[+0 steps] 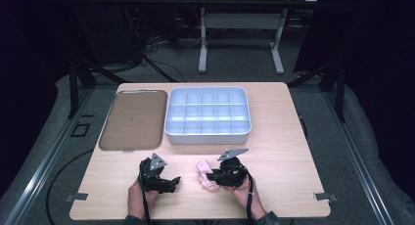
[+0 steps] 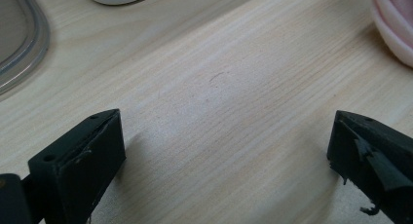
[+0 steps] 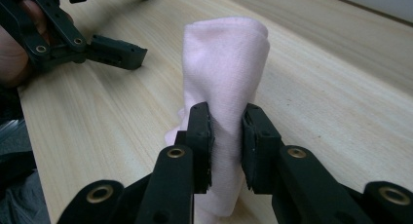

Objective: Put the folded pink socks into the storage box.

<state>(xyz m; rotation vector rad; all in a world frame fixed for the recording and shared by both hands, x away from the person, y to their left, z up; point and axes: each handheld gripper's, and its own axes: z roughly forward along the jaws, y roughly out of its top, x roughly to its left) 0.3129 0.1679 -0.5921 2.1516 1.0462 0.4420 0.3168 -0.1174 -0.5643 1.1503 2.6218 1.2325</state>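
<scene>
Right gripper (image 3: 226, 151) is clamped on a pink cloth (image 3: 226, 63), jaws pinching it near its lower part, and the cloth stands up in a loose roll above the jaw tips. From the high view the cloth (image 1: 206, 175) sits at the near middle of the wooden table (image 1: 274, 117), just left of the right gripper (image 1: 214, 176), which the person's right hand (image 1: 240, 191) holds from below. Left gripper (image 1: 174, 180) is near the cloth but apart from it, held by the left hand (image 1: 137, 195), pointing toward the right. Its jaws stand wide apart with nothing between them; in the left gripper view the left gripper (image 2: 226, 151) has bare wood between its jaws, and an edge of the pink cloth (image 2: 397, 24) shows at the top right corner. Farther back on the table: a white tray with a grid of compartments (image 1: 208, 116), which looks empty as far as I can tell, and just left of it a flat brown tray (image 1: 129, 120) lying beside it. Grey carpet floor (image 1: 235, 63) and another desk's legs (image 1: 203, 44) beyond the table.
</scene>
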